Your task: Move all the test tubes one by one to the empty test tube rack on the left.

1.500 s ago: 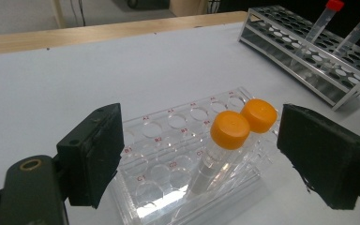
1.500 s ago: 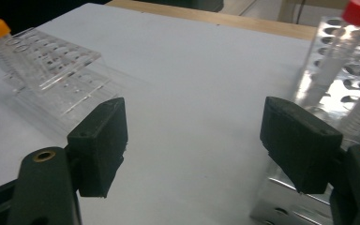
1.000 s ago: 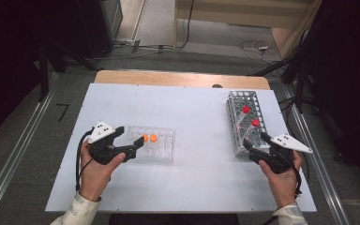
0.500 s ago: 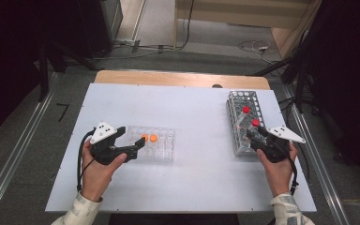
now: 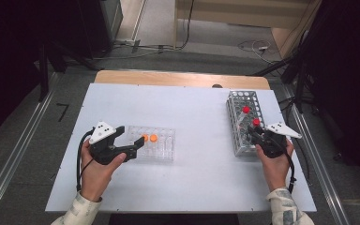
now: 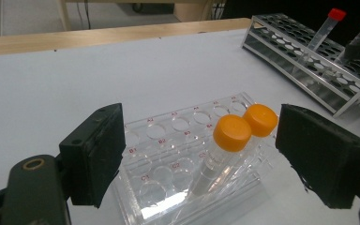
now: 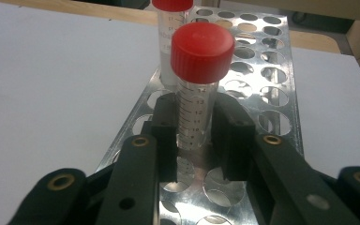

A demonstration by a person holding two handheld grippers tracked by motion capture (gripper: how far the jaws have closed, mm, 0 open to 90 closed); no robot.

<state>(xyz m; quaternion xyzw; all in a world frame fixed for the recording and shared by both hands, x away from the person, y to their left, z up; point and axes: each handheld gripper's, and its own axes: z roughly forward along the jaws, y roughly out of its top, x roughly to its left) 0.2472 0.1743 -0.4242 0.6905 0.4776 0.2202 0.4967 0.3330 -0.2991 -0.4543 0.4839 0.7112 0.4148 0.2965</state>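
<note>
Two red-capped tubes stand in the metal rack [image 5: 243, 123] at the right of the high view. The right gripper [image 7: 194, 136] has just closed its fingers on the nearer tube [image 7: 197, 89]: grasp made, so next a straight upward lift. The left gripper [image 6: 201, 154] sits open around the clear rack [image 6: 187, 154] with its orange-capped tubes, lower left.

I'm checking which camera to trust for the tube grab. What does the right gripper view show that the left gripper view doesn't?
Right gripper view: the right hand-held gripper closing, pads against the nearer red-capped tube, printed scale readable.

Left gripper view: the left hand-held gripper open around the clear plastic rack with two orange-capped tubes.

Both: the metal rack, both red-capped tubes and the white table.
</note>
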